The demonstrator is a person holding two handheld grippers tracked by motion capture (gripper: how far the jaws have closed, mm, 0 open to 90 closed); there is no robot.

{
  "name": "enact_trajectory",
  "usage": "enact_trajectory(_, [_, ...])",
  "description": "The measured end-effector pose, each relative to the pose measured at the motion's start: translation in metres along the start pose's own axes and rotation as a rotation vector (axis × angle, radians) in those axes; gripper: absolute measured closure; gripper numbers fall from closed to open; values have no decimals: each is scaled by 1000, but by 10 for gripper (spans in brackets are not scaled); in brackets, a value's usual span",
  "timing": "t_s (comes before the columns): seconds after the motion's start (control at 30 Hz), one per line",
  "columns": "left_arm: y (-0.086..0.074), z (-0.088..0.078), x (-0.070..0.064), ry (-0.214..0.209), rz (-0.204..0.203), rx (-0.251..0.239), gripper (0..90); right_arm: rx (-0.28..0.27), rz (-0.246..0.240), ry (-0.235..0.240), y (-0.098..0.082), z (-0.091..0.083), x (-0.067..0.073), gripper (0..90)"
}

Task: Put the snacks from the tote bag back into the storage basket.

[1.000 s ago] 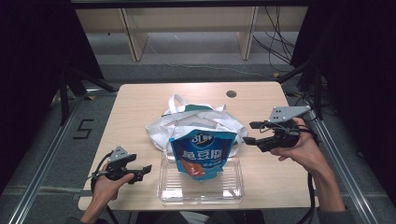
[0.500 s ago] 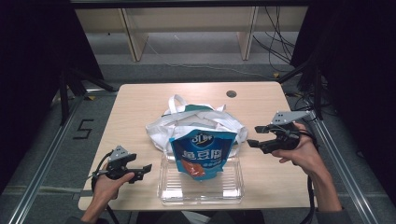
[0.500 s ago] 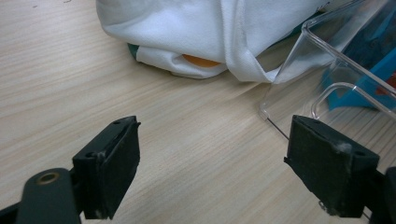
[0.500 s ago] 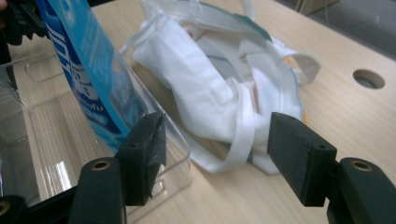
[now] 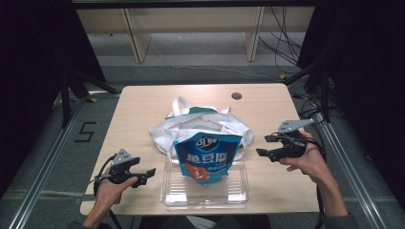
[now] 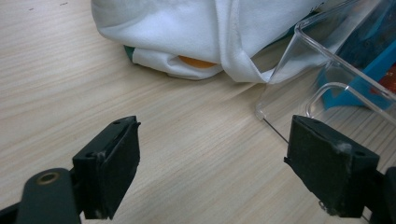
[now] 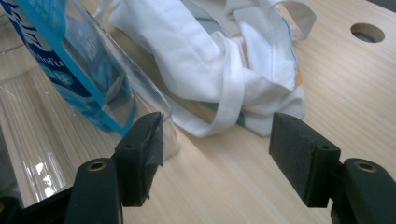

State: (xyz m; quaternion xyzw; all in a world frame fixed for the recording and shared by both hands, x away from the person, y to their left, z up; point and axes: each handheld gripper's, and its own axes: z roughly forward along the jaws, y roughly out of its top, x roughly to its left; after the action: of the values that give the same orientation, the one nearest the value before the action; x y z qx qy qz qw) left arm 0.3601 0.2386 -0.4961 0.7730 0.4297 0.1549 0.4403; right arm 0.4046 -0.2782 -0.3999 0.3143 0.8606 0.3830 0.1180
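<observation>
High view: the blue pouch [image 5: 207, 160] stood upright in the clear tray [image 5: 206, 198], leaning toward the white bag [image 5: 203, 126] just behind it on the bench [image 5: 143, 105]. Your left gripper [image 5: 143, 174] rested near the tray's left side, your right gripper [image 5: 266, 147] beside the bag's right end.

Left gripper view: jaws wide open, nothing between them; tray corner [image 6: 280, 88] and bag [image 6: 196, 37] ahead.

Right gripper view: jaws had just been opening, empty, over bare bench; pouch [image 7: 70, 70] and tray wall at left, bag [image 7: 210, 65] ahead.

Judgement: pouch looks placed, hand free. Next move probably calls for reaching into the bag for another item, with your left steadying the cloth.
</observation>
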Motion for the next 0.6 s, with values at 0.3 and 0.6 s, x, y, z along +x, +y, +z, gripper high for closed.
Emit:
enact_trajectory(0.3, [0,-2,-1,-5,18,-4,168,12,62,-43,-21,-3,0,318])
enact_trajectory(0.6, [-1,1,-3,-5,11,5,168,18,106,-54,-40,1,2,305])
